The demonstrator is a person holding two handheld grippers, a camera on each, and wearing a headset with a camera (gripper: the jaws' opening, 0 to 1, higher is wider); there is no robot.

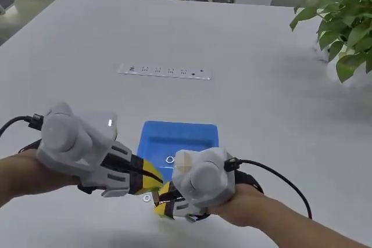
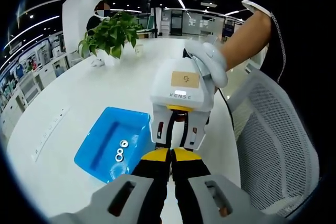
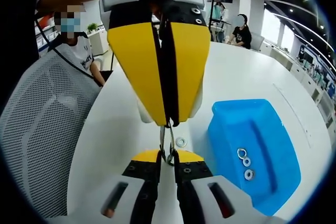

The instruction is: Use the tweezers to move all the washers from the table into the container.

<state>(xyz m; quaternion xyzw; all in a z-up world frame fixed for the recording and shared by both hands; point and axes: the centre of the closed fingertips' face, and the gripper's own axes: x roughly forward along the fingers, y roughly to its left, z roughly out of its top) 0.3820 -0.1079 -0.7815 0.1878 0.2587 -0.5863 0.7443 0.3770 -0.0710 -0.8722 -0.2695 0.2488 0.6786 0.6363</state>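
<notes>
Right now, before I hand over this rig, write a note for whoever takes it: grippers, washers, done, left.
Left gripper: shut on the tweezers.
Right gripper: facing it, seemingly shut on the same tweezers' other end.
Done: three washers lie in the blue container.
Left: one washer on the table, beside the tweezers and apart from the container; tweeze it in.

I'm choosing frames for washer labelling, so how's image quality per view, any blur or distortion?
Head view: soft even light, faint shadows, the plant slightly blurred. Left gripper view: fisheye curves the table, yet the washers in the blue container stay sharp. Right gripper view: the near yellow jaws loom oversized; the loose washer is crisp.
</notes>
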